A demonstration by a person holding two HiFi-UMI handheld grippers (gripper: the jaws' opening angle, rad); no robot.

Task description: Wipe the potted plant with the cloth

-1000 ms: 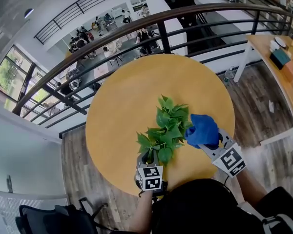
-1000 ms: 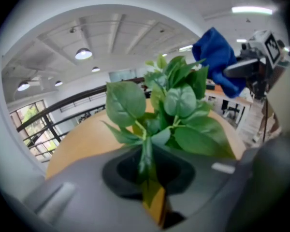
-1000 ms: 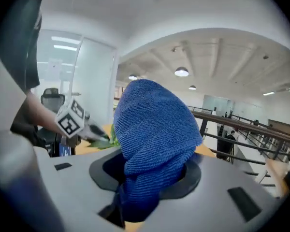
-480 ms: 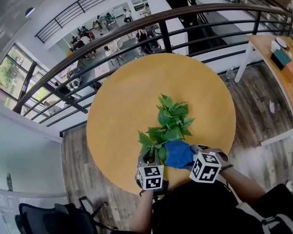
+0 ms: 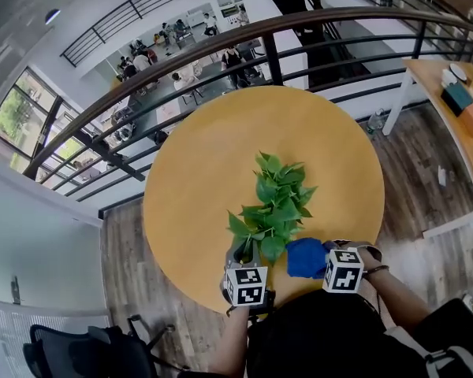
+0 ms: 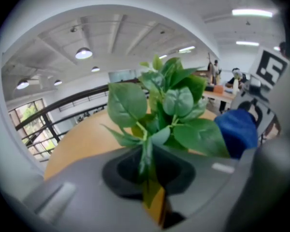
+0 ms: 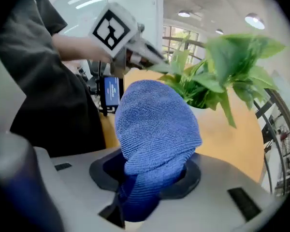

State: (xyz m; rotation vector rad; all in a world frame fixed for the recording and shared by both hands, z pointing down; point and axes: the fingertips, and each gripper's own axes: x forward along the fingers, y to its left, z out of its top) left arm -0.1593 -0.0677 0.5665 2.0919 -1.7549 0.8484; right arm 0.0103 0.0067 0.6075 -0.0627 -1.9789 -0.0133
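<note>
The potted plant [image 5: 274,199] stands on the round yellow table [image 5: 205,156], its leaves hiding the pot from above. My left gripper [image 5: 245,252] reaches in from the near edge and is shut on a low leaf [image 6: 146,161] of the plant [image 6: 166,105]. My right gripper [image 5: 319,258] is shut on a bunched blue cloth [image 5: 305,257], which sits just right of the lowest leaves. In the right gripper view the cloth [image 7: 154,129] bulges out of the jaws, with the plant [image 7: 217,76] and its pale pot [image 7: 203,110] close behind. The blue cloth [image 6: 237,132] also shows in the left gripper view.
A dark railing [image 5: 221,50] curves round the far side of the table, with a lower floor and people beyond it. A wooden desk [image 5: 457,93] stands to the right. The person's dark clothing [image 5: 315,337] fills the near edge.
The right gripper has swung the blue cloth down from the plant's right side to low beside the near leaves. The left gripper has kept its hold and place.
</note>
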